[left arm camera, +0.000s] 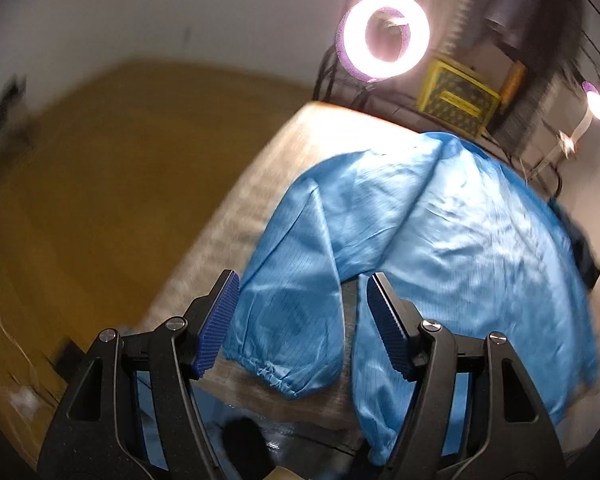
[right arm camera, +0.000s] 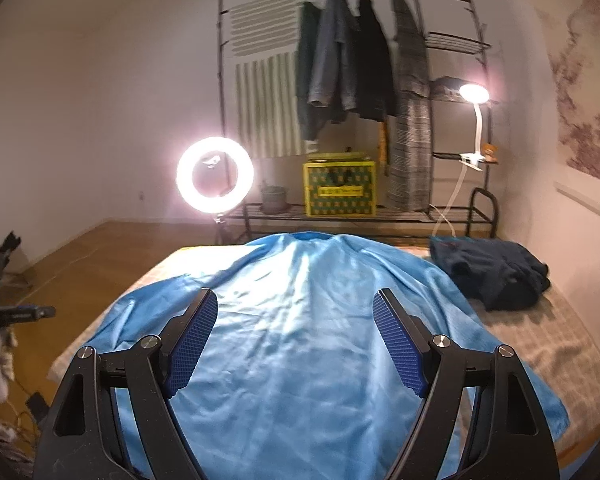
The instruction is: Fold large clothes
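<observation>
The left tool [left arm camera: 300, 324] hangs with jaws apart over a sleeve [left arm camera: 284, 304] whose gathered cuff lies between them, unpinched. The right tool [right arm camera: 296, 344], jaws also apart and empty, hovers above the blue coat [right arm camera: 300, 320], spread flat on the bed [right arm camera: 560, 340]. The cloth looks thin, soft and slippery; the cuff seam seems the surest place to pinch.
</observation>
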Available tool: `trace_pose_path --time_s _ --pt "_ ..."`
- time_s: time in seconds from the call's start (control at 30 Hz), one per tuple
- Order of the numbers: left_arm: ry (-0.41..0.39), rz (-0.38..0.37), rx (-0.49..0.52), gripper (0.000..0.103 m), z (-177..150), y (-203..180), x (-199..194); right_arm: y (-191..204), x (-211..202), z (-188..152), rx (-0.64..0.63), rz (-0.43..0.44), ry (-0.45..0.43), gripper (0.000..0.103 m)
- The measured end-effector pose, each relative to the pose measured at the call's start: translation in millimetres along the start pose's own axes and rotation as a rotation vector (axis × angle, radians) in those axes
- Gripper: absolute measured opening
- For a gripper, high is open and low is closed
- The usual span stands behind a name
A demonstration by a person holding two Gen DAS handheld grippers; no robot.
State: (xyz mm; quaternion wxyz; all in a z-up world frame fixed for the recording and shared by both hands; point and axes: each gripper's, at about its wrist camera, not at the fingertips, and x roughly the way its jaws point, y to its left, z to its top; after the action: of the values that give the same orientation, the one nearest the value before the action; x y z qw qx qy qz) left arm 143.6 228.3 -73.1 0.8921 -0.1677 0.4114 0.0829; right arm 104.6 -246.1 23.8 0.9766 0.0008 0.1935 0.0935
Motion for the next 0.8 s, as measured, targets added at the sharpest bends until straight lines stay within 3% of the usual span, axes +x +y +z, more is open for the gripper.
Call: trace_pose_path --time_s 0.23,0.4,0.63,0.8 --pt "0.156 -0.027 -0.115 0.069 -1 30 60 19 27 0 -0.059 0.114 0.064 0.080" --pt "0.251 0.007 -0.118 0.069 -16 39 88 17 43 -13 -0.026 0.178 0.149 0.080" --pt "0.340 -0.007 -0.229 0.069 -24 67 112 19 37 -21 -0.035 0.137 0.143 0.080" --pt "0.387 0.009 -0.193 0.069 -24 61 123 20 32 -17 -0.036 0.139 0.148 0.080"
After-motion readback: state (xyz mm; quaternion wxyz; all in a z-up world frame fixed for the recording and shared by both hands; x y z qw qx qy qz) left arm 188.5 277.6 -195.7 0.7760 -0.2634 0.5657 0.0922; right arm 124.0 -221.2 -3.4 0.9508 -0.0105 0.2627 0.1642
